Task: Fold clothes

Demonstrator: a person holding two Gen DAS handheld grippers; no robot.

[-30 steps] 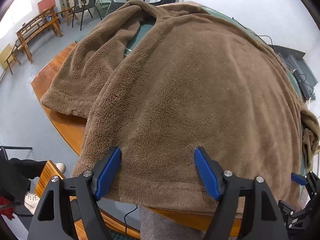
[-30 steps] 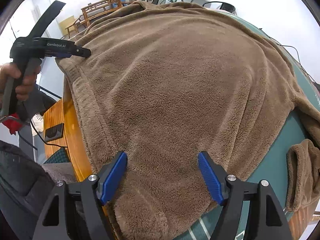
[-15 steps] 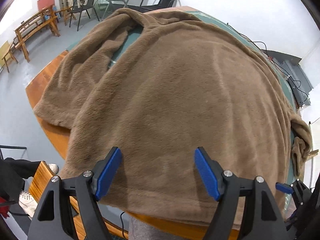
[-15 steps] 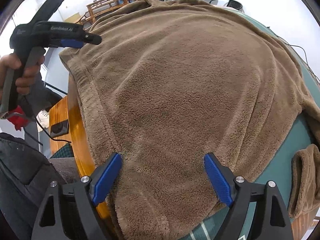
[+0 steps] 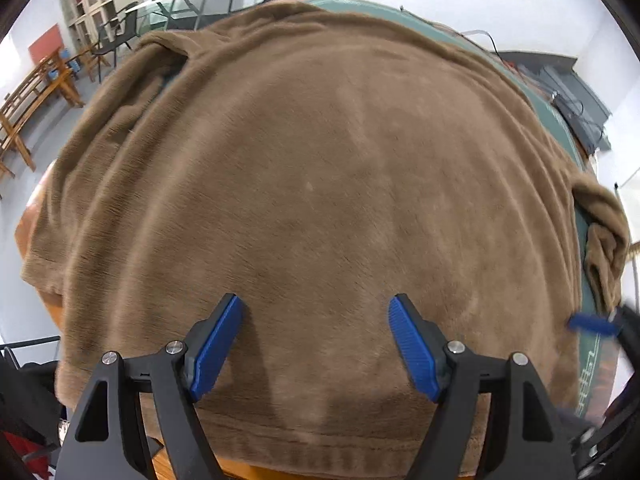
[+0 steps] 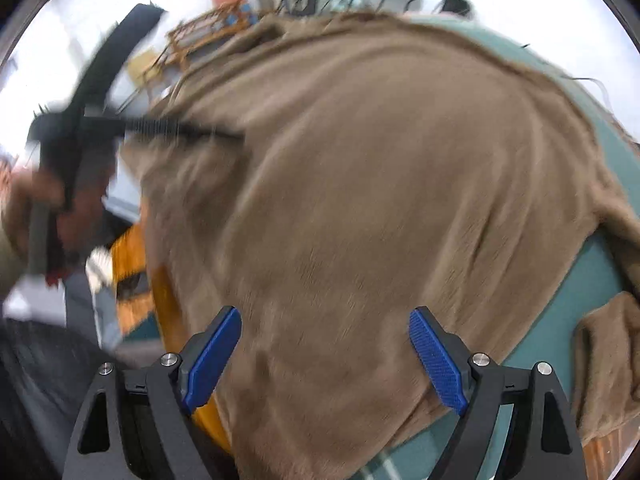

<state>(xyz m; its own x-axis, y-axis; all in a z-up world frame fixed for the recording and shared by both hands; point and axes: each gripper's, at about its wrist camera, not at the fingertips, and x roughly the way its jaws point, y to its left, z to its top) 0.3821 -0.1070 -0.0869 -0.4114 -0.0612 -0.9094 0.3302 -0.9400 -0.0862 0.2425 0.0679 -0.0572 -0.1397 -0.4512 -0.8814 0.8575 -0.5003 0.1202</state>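
A large brown fleece garment (image 5: 320,184) lies spread over the table, its hem hanging over the near edge. It also fills the right wrist view (image 6: 380,200). My left gripper (image 5: 314,344) is open and empty, hovering above the hem. My right gripper (image 6: 324,352) is open and empty above the garment's near right part. The left gripper (image 6: 132,128) appears blurred at the left of the right wrist view, over the garment's left corner. A sleeve (image 5: 604,240) lies bunched at the right; it also shows in the right wrist view (image 6: 608,360).
The wooden table edge (image 6: 168,308) shows at the left, and a green cloth (image 6: 560,320) covers the table at the right. Chairs and benches (image 5: 36,100) stand on the floor beyond. Cables and dark equipment (image 5: 576,96) lie at the far right.
Both grippers have risen and moved forward over the garment, still open. The right wrist view is now motion blurred, and the left gripper has moved further over the fabric.
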